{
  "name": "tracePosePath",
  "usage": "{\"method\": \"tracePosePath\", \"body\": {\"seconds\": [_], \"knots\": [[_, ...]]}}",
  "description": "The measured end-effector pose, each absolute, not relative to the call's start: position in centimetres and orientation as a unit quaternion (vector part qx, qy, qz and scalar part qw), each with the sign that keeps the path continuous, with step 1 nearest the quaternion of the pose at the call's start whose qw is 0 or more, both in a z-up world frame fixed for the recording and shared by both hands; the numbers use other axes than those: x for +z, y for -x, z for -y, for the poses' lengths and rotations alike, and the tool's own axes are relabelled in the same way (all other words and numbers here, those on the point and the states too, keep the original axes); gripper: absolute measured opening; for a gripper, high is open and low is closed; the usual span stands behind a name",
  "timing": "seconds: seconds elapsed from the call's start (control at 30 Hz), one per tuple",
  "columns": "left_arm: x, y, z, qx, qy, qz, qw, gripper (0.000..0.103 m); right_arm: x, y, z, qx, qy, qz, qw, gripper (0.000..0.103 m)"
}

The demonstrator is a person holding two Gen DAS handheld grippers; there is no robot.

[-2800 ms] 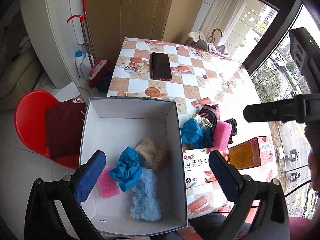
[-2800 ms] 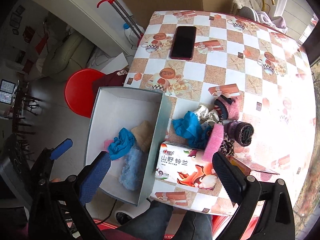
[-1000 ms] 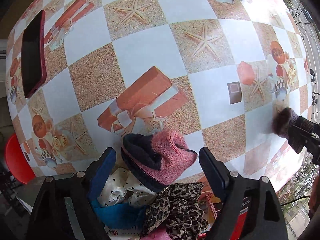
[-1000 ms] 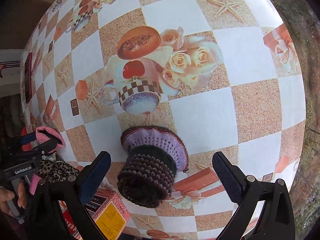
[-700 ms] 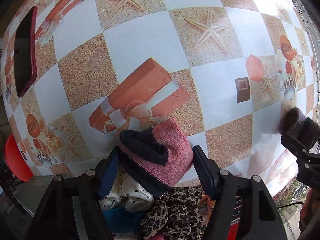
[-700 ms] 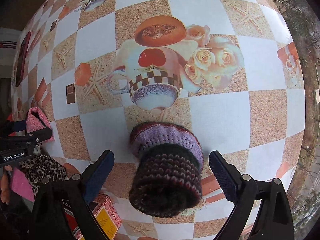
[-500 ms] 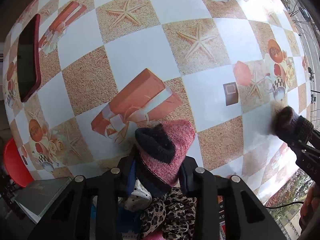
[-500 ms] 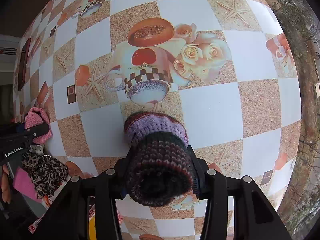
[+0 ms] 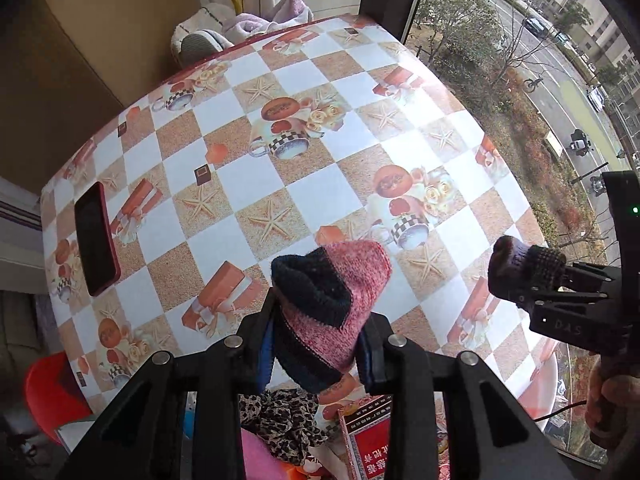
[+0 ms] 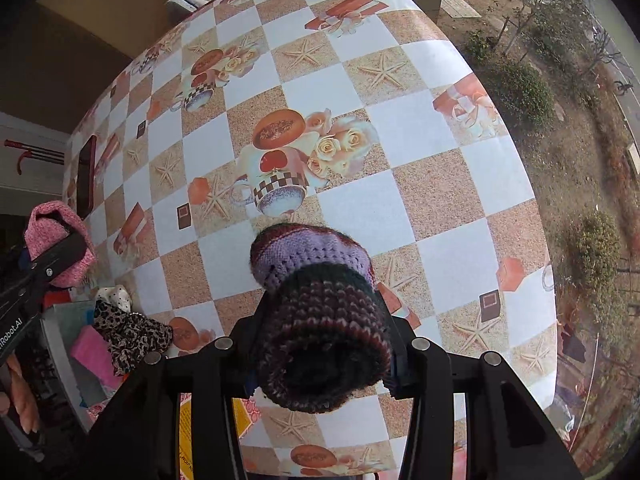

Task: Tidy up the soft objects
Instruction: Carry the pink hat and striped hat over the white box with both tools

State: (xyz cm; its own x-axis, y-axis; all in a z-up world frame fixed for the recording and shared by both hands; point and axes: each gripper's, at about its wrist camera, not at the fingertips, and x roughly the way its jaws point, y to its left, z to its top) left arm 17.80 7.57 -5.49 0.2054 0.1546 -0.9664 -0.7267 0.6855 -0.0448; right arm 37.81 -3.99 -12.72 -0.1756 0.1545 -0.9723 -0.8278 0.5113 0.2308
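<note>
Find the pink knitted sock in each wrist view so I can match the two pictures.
Left wrist view: the pink sock sits low in the centre, clamped in the left hand-held gripper.
Right wrist view: the same pink sock is at the far left edge, halfway down.
Shared landmark: the phone lying on the checked tablecloth.

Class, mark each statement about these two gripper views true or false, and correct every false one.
1. The left gripper grips a pink and navy sock. True.
2. The right gripper is open. False: it is shut on a purple knit roll.
3. A phone lies on the table. True.
4. The leopard-print cloth is held in a gripper. False: it lies loose on the table.
</note>
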Motion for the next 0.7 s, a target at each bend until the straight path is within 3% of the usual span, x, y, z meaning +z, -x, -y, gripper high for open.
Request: {"method": "tracePosePath", "body": {"seconds": [0.37, 0.7], "knots": [[-0.4, -20.2, 4.4, 0.168, 0.185, -0.532, 0.809, 0.036, -10.6, -35.8, 9.5, 0.394, 0.24, -0.638, 0.616, 0.046], [1.9, -14.1, 12.5, 0.109, 0.136, -0.522, 0.835, 0.036, -9.7, -30.2, 15.4, 0.379, 0.251, -0.645, 0.614, 0.046]]}}
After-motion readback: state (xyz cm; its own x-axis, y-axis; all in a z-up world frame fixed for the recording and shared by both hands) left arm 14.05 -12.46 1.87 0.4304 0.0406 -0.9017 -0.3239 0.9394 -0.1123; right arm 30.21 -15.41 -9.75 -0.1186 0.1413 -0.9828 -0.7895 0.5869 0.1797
